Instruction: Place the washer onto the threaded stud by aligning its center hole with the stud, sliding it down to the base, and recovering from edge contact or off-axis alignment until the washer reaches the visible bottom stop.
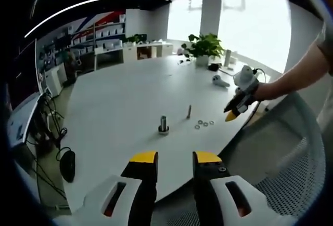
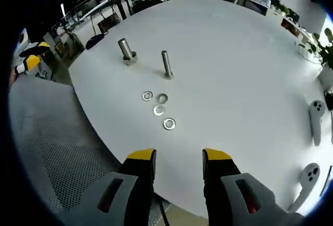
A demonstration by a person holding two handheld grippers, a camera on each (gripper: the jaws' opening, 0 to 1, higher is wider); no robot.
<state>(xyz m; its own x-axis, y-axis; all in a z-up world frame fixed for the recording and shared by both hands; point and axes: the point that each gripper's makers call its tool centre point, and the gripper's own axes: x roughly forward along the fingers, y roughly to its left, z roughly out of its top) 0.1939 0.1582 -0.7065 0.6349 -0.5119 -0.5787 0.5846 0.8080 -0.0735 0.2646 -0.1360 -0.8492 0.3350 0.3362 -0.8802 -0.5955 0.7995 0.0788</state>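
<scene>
Holding my right gripper (image 2: 178,158) above the desk (image 2: 234,54) edge, jaws apart and empty, I line up on the washers (image 2: 158,110) clustered just ahead. Beyond stand the threaded stud (image 2: 166,63) and a bolt (image 2: 126,51). My left gripper (image 1: 175,161), likewise gaping, waits back.

4 silver washers (image 2: 158,110) lie flat, clustered on the white table; 2 threaded studs (image 2: 166,64) stand upright beyond.
</scene>
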